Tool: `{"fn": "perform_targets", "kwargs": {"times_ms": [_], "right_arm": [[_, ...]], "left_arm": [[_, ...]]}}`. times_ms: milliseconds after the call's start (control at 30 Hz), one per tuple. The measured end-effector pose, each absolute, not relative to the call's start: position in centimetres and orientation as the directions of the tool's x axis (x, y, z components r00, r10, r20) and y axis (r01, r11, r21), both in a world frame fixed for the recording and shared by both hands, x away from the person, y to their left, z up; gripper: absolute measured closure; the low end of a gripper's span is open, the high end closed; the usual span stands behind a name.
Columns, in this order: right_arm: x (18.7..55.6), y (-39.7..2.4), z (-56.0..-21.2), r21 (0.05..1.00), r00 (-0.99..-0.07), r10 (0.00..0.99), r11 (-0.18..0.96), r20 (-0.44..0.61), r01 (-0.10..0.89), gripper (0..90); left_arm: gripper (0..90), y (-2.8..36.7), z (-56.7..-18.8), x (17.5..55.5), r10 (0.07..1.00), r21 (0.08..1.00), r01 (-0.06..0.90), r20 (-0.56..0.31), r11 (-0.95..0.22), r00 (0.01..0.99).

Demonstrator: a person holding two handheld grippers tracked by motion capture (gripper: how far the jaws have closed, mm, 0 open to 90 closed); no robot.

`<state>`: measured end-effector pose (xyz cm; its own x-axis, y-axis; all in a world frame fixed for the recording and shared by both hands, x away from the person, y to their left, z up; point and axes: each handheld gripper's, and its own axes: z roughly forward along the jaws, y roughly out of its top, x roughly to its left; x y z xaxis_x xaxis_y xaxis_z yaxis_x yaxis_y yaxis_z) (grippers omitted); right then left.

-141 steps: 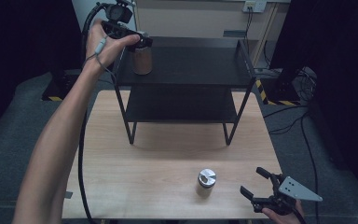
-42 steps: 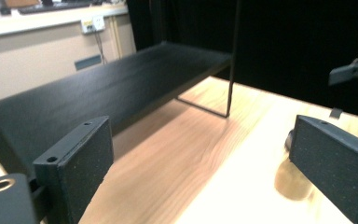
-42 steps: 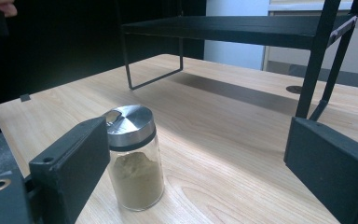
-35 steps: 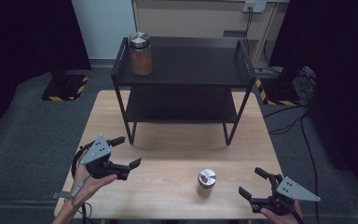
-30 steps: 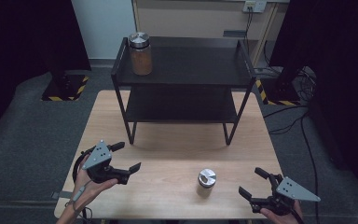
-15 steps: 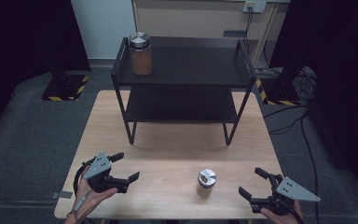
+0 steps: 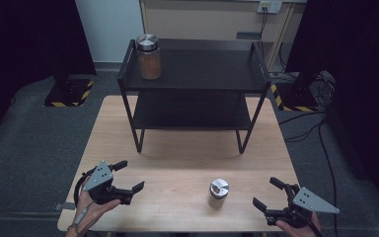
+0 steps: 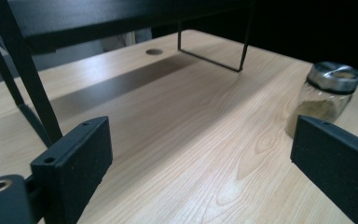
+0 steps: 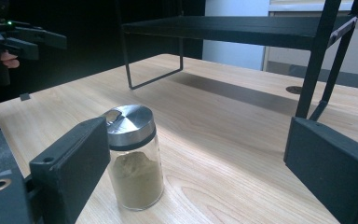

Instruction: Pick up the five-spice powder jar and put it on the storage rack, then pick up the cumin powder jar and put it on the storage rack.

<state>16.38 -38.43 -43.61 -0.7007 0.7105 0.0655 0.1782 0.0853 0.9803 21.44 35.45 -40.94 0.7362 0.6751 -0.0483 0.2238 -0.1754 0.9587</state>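
My left tool [image 7: 127,176] and right tool [image 7: 273,193] are both released and empty, low over the bench [image 7: 177,163]. The small spice jar [image 7: 218,192] stands between them, probably so either can reach it.

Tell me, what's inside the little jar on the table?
The little jar holds a brownish-green powder, filling roughly its lower half. A shiny metal lid caps it. The powder's far side is out of sight, and so is the jar's base.
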Motion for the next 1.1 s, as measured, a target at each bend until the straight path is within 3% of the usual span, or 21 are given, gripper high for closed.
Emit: {"fn": "perform_targets", "kwargs": {"times_ms": [300, 1100], "right_arm": [[16.4, -38.4, -43.6, 0.980, -0.697, 0.714, 0.081, 0.070, 0.181, 7.3], [16.3, -38.3, -43.6, 0.981, -0.691, 0.721, 0.087, 0.059, 0.174, 6.1]], "left_arm": [[3.0, 37.6, -42.2, 21.6, 0.639, 0.981, 0.182, -0.096, -0.070, 0.763], [2.0, 37.5, -42.3, 21.7, 0.603, 0.983, 0.156, -0.065, -0.101, 0.795]]}}
